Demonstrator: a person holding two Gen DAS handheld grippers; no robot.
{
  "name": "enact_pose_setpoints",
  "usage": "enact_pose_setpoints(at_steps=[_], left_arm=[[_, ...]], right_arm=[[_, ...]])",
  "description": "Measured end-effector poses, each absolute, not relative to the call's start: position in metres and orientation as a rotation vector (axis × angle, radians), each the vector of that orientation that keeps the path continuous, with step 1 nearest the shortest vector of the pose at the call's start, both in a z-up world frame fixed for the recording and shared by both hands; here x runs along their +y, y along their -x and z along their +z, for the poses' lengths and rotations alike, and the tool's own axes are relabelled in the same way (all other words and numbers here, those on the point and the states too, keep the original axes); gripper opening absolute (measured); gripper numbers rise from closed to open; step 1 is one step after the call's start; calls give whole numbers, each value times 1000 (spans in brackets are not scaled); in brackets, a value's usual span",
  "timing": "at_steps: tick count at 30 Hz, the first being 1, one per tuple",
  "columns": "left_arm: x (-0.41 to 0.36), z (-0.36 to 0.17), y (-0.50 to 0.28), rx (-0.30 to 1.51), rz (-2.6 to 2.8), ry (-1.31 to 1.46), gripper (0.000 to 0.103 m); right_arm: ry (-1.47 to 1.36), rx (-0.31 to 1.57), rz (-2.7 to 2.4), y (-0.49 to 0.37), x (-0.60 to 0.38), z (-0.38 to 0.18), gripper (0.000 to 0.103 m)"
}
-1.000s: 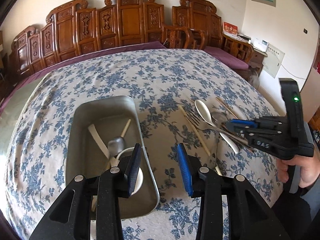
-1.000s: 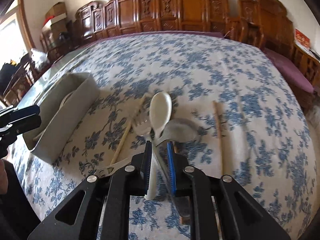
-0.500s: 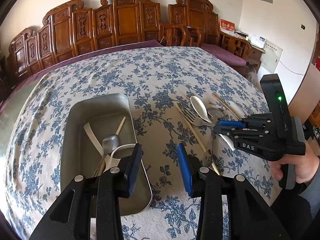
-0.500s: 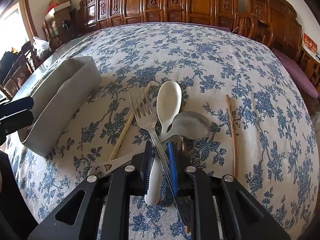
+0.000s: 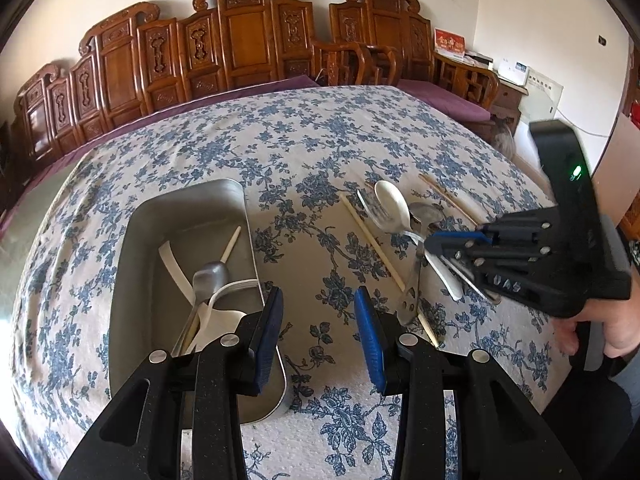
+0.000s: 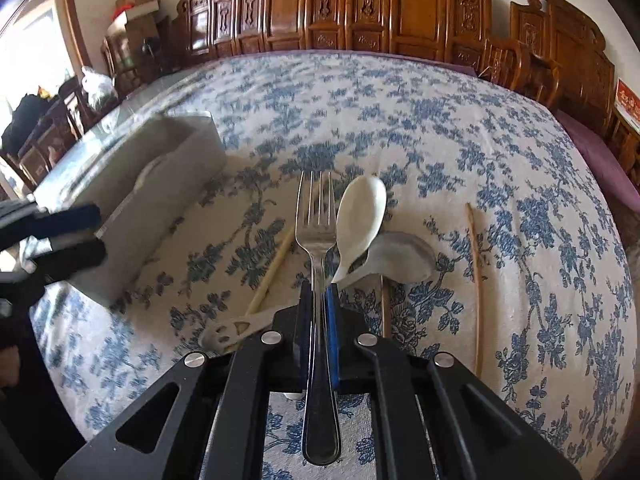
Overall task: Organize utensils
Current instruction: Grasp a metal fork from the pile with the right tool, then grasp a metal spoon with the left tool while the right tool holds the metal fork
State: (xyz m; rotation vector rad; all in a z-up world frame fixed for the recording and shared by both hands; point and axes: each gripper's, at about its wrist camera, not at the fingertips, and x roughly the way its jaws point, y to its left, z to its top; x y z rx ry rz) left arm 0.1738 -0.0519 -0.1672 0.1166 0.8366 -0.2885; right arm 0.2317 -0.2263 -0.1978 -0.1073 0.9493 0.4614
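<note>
My right gripper (image 6: 319, 300) is shut on a metal fork (image 6: 316, 224) and holds it above the tablecloth, tines pointing away. Below it lie a white ceramic spoon (image 6: 360, 216), a metal spoon (image 6: 400, 256), a white spatula handle (image 6: 236, 328) and chopsticks (image 6: 476, 280). A metal tray (image 5: 140, 280) on the left holds a metal spoon (image 5: 210, 276), white utensils and a chopstick. My left gripper (image 5: 318, 328) is open and empty just right of the tray's near corner. The right gripper (image 5: 448, 240) also shows in the left wrist view.
The table has a blue floral cloth (image 5: 304, 140). Carved wooden chairs (image 5: 240, 40) line its far side. The tray (image 6: 132, 184) stands left of the loose utensils in the right wrist view.
My right gripper has lifted the fork off the pile and turned it straight. The left gripper has stayed open near the tray.
</note>
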Motion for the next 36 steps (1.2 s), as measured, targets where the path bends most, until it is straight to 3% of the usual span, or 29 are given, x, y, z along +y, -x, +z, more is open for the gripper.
enact_pose_setpoints(at_steps=[11,26,36], left_arm=[[-68,-169,-176,841,-316,-137,35],[-125,-193,-219,942,-445,-166,34],[-151,-218,-243,1016,-459,-185,21]], right_arm=[[8,878,404,-232,-265,-177,8],[-61,930,304,-251,-311,-192,8],[-91,927,324,-250,-316,-191,9]])
